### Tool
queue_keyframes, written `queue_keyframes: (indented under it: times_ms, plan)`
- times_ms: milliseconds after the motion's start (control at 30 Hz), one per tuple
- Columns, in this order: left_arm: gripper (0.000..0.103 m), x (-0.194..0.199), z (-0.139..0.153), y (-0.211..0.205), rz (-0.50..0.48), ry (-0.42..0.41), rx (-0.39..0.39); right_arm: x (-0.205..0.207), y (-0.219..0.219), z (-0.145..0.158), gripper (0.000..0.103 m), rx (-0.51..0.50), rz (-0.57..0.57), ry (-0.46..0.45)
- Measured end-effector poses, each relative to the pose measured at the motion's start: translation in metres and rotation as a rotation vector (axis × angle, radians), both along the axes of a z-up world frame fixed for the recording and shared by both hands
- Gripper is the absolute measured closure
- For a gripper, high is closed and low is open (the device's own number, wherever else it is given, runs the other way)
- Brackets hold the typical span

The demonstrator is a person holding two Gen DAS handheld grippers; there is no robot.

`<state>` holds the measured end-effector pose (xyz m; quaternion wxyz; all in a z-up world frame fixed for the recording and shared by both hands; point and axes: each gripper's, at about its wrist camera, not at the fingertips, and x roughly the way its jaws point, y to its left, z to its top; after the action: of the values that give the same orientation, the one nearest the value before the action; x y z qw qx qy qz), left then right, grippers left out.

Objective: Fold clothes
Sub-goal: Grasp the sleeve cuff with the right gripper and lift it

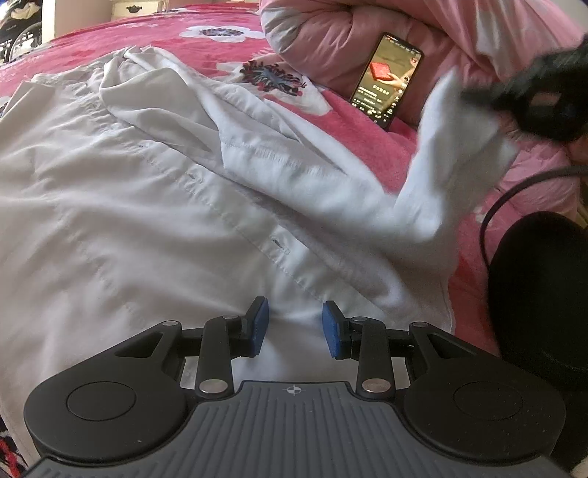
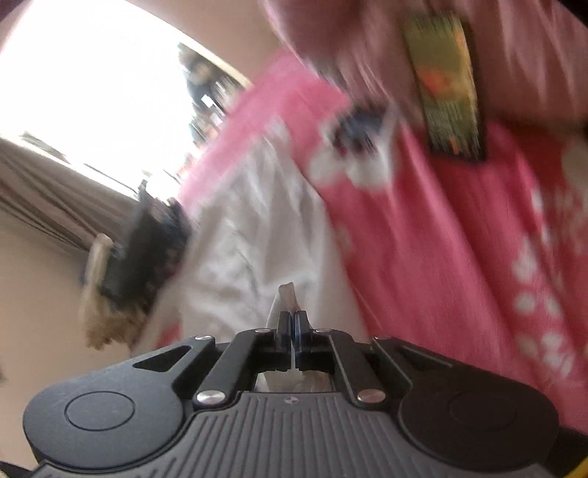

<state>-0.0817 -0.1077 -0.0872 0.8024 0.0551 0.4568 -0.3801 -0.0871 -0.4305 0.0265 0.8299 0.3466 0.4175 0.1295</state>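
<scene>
We see the white shirt (image 1: 147, 191) spread on the bed's pink floral blanket (image 1: 367, 121). The left tongs (image 1: 295, 329) stand part open over its lower front, pads apart, gripping nothing. The right tongs (image 2: 293, 331) are pinched on a fold of the shirt's sleeve (image 1: 452, 154) — lifted off the bed. Only the left view shows clearly the phone (image 1: 387, 79) against the pink quilt (image 1: 330, 33); the right view is blurred.

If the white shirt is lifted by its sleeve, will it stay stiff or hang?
The white shirt will likely hang limp: the sleeve pinched by the right gripper already droops. Probably light, since its thin cloth wrinkles easily.
</scene>
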Motion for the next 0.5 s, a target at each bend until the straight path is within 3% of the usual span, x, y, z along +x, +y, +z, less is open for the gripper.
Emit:
queue_keyframes:
  times_ms: [133,267,333,400,500]
  plan:
    - [0.071,-0.001,0.0,-0.001,-0.001,-0.004,0.006,-0.015,-0.003,0.045,0.101,-0.118,-0.025,-0.19]
    - [0.071,-0.001,0.0,-0.001,-0.002,-0.008,0.01,-0.026,-0.004,0.072,0.101,-0.317,-0.052,-0.347]
    - [0.071,-0.001,0.0,-0.001,-0.003,-0.009,0.012,-0.027,0.0,0.079,0.101,-0.47,-0.06,-0.402]
    - [0.071,-0.001,0.0,0.0,-0.004,-0.009,0.012,-0.027,0.004,0.075,0.101,-0.645,-0.062,-0.417]
    - [0.071,-0.001,0.0,0.0,-0.006,-0.009,0.012,-0.015,0.003,0.051,0.101,-0.823,-0.052,-0.304]
